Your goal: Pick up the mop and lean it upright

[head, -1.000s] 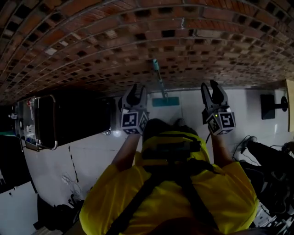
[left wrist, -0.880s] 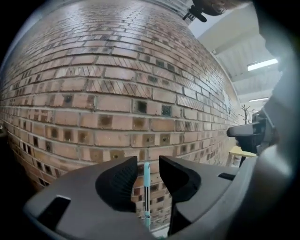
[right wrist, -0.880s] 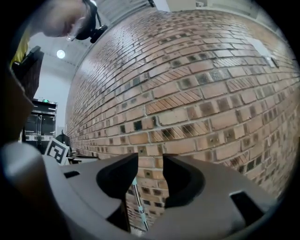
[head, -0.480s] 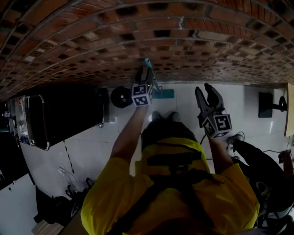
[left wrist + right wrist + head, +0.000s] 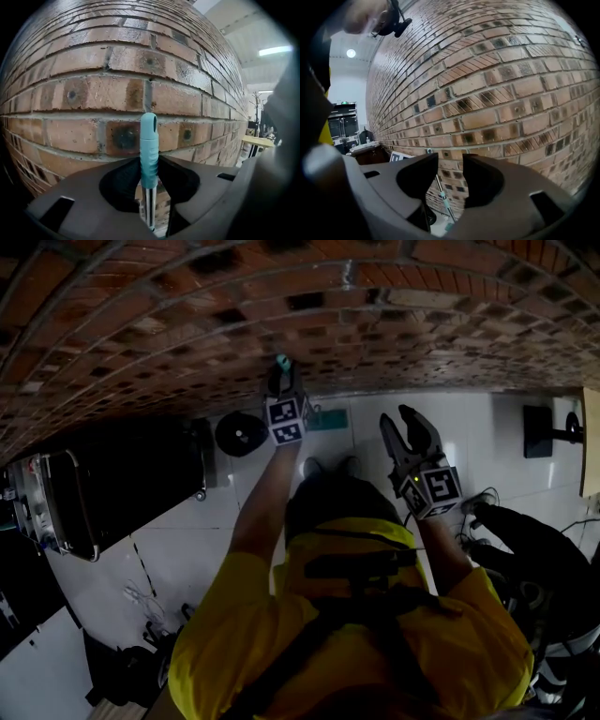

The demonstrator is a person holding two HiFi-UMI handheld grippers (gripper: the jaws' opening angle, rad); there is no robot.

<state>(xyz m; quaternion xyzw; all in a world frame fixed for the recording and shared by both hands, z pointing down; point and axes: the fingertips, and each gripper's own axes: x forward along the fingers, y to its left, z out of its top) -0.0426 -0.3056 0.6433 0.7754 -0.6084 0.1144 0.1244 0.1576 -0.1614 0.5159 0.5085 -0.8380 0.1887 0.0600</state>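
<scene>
The mop stands upright against the brick wall (image 5: 169, 324). It has a metal pole, a teal grip (image 5: 149, 150) at the top and a teal head (image 5: 330, 419) on the white floor. My left gripper (image 5: 282, 381) is up at the wall, and its jaws have just been closing. They now touch both sides of the teal grip, so the left gripper (image 5: 149, 162) is shut on it. My right gripper (image 5: 400, 418) hangs open to the right, away from the mop, with nothing between its jaws. Through the gap of the right gripper (image 5: 450, 159) the mop pole (image 5: 443, 197) shows further along the wall.
A black round object (image 5: 240, 433) lies on the floor left of the mop. A dark cart (image 5: 112, 479) stands at the left. At the right are a black stand (image 5: 544, 454), a wooden table edge (image 5: 592, 442) and dark equipment with cables (image 5: 525, 559).
My left gripper has reached forward from beside my body to the wall and closed on the mop's teal grip. The right gripper has drifted slightly left, still open.
</scene>
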